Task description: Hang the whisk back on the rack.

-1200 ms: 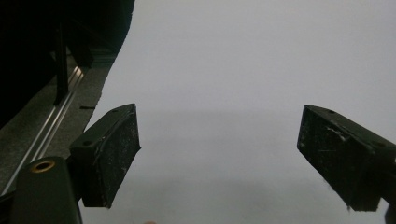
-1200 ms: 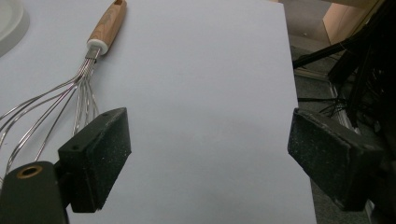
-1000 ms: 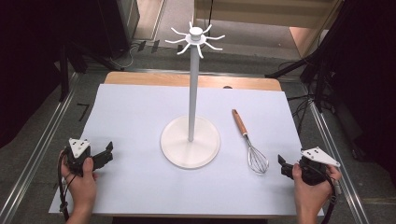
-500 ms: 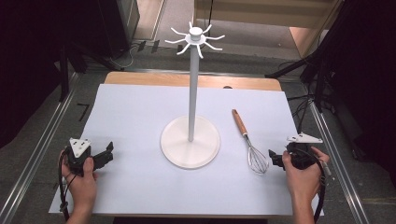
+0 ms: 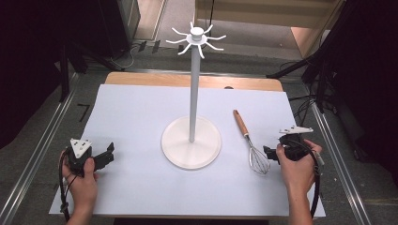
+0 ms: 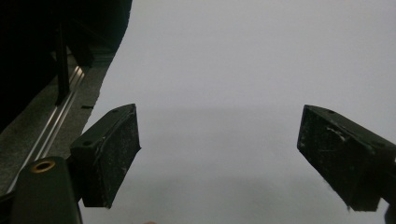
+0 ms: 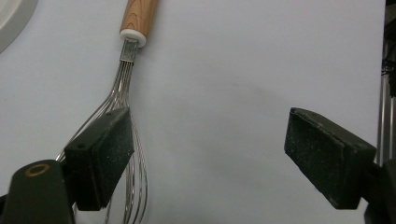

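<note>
The right tongs [image 5: 271, 153] are sitting low over the white desk [image 5: 136, 117], jaws spread wide and gripping nothing, and the whisk [image 5: 250, 143] is lying flat just beside them. In the high view the whisk is resting to the right of the tall white stand [image 5: 191, 93], clear of its round base, wooden handle pointing away from the person and the wire head nearest the right hand [image 5: 296, 164].

Through the right gripper view, the whisk [image 7: 126, 116] is running lengthwise up the picture, roughly in line with the way the tongs are pointing. It is not lying between the jaws: the wires are passing under or just outside the left-side jaw, and the gap between the jaws is showing bare desk. That is the relation everything is hanging on. To close across the whisk, the tongs would probably need to slide sideways toward it so the wires or the neck fall inside the gap.

The left tongs [image 5: 104, 157] are resting well apart on the far side of the stand, jaws also spread and gripping nothing, looking out over plain desk. The right hand is clearly the nearer one.
</note>
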Demonstrator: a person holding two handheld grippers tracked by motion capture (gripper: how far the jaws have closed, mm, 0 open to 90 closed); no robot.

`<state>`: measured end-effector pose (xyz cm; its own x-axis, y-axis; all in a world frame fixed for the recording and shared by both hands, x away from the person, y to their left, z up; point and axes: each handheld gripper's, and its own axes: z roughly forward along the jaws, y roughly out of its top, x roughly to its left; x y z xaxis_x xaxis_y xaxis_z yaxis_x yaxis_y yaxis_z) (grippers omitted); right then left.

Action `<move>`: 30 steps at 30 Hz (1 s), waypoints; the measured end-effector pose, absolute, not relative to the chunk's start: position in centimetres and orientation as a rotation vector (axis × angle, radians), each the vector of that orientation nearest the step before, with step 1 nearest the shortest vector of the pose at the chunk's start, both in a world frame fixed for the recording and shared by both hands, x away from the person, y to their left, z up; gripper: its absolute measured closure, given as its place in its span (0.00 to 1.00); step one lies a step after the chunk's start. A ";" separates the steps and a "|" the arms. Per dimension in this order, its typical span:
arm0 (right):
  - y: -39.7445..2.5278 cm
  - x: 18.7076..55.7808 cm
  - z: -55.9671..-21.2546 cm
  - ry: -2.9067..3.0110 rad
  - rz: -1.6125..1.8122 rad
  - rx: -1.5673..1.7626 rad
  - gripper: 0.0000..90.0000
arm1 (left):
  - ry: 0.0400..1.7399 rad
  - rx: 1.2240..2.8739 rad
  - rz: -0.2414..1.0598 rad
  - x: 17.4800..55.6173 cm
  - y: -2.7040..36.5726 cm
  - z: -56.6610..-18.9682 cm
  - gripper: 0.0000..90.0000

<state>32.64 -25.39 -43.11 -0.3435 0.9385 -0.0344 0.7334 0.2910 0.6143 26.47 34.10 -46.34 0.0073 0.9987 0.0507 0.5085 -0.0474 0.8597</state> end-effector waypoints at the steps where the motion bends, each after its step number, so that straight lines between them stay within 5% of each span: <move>1: -25.2 32.7 -43.1 2.179 0.718 1.504 0.18 | 1.572 1.629 0.952 26.5 34.1 -46.3 0.15; 16: -23.3 34.5 -43.1 2.247 0.664 1.513 0.22 | 1.574 1.632 0.947 26.5 34.2 -46.3 0.15; 30: -21.9 35.8 -43.3 2.296 0.601 1.545 0.47 | 1.574 1.633 0.945 26.5 34.2 -46.3 0.15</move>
<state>35.81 -21.87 -43.26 -0.3710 0.9284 -0.0210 0.7991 0.3306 0.5021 26.51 34.16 -46.34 0.0089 0.9988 0.0485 0.5124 -0.0462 0.8575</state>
